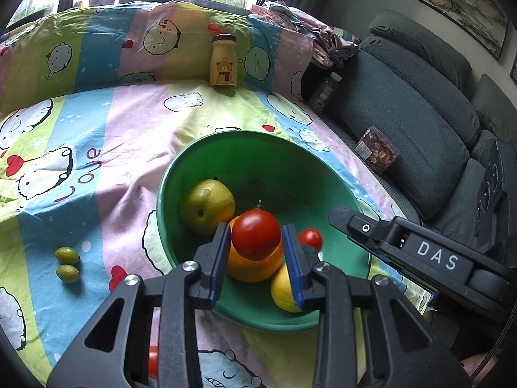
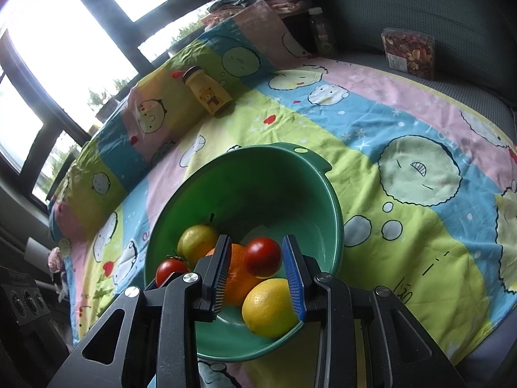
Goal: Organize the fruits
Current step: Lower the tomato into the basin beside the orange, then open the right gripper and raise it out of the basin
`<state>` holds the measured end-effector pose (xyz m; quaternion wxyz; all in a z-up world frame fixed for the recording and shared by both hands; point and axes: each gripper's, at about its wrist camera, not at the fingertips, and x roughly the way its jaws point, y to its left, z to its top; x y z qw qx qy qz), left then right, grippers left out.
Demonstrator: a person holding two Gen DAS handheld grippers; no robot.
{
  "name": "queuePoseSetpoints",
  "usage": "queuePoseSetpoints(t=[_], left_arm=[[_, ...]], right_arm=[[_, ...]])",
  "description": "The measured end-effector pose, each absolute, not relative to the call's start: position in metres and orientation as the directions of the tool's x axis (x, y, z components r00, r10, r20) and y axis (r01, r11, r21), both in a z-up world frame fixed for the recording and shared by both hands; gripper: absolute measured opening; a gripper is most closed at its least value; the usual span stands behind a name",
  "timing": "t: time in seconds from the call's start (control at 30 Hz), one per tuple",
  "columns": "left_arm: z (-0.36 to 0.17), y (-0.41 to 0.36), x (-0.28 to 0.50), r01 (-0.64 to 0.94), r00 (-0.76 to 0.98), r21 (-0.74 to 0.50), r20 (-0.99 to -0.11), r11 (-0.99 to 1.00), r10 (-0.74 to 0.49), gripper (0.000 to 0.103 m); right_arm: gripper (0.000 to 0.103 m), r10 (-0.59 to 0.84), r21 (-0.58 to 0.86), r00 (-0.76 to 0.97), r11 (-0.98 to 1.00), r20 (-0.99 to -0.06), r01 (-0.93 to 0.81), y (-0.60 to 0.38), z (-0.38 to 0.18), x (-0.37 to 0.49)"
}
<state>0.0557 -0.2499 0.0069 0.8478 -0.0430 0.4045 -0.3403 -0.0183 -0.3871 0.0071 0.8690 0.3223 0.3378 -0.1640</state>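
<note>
A green bowl (image 1: 245, 134) (image 2: 290, 147) sits on the cartoon bedsheet. It holds a pear (image 1: 206, 205), an orange (image 1: 255, 268), a lemon (image 2: 268, 307) and a small tomato (image 1: 311, 238) (image 2: 261, 257). My left gripper (image 1: 257, 229) is over the bowl, its blue pads against both sides of a larger red tomato (image 1: 256, 234) (image 2: 169, 271) that rests just on top of the orange. My right gripper (image 2: 257, 239) (image 1: 336, 216) hovers at the bowl's near right side. Its pads stand apart with nothing gripped, and the small tomato lies beyond the tips.
Two small green fruits (image 1: 67, 263) lie on the sheet left of the bowl. A yellow bear bottle (image 1: 223, 61) stands at the back. A grey sofa (image 1: 420, 129) on the right carries a packet of dried fruit (image 1: 376, 150) and a dark bottle (image 1: 324, 92).
</note>
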Motion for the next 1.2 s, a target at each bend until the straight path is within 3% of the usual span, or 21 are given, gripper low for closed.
queuePoseSetpoints(t=[0.13,0.23,0.5,0.67,0.73,0.8,1.03,1.2], left_arm=[[0.014,-0.247,0.052,0.554,0.452,-0.345,-0.639,0.757,-0.622,0.052],[0.019,-0.242,0.05,0.553,0.462,-0.335,-0.639,0.763,-0.615,0.053],[0.034,-0.198,0.038,0.505,0.519,-0.316,-0.633,0.803,-0.575,0.062],[0.042,-0.15,0.024,0.418,0.599,-0.245,-0.65,0.875,-0.468,0.072],[0.043,-0.128,0.018,0.369,0.625,-0.23,-0.656,0.9,-0.424,0.075],[0.042,-0.106,0.012,0.321,0.639,-0.222,-0.667,0.921,-0.383,0.077],[0.027,-0.047,-0.01,0.179,0.652,-0.18,-0.714,0.967,-0.254,0.08],[0.006,-0.026,-0.018,0.138,0.619,-0.206,-0.746,0.969,-0.247,0.08]], right_arm=[[0.041,-0.06,0.456,0.724,0.74,-0.687,0.495,-0.386,0.008,-0.017],[0.05,-0.057,0.461,0.732,0.743,-0.679,0.486,-0.384,0.01,-0.018],[0.059,-0.055,0.455,0.754,0.768,-0.655,0.451,-0.37,0.022,-0.019],[0.059,-0.039,0.438,0.763,0.8,-0.645,0.411,-0.351,0.031,-0.016],[0.065,-0.022,0.436,0.769,0.814,-0.639,0.385,-0.342,0.034,-0.013],[0.07,-0.003,0.432,0.776,0.83,-0.631,0.354,-0.332,0.037,-0.011],[0.07,0.073,0.399,0.775,0.885,-0.628,0.24,-0.289,0.044,0.002],[0.071,0.123,0.369,0.748,0.914,-0.653,0.171,-0.259,0.04,0.015]])
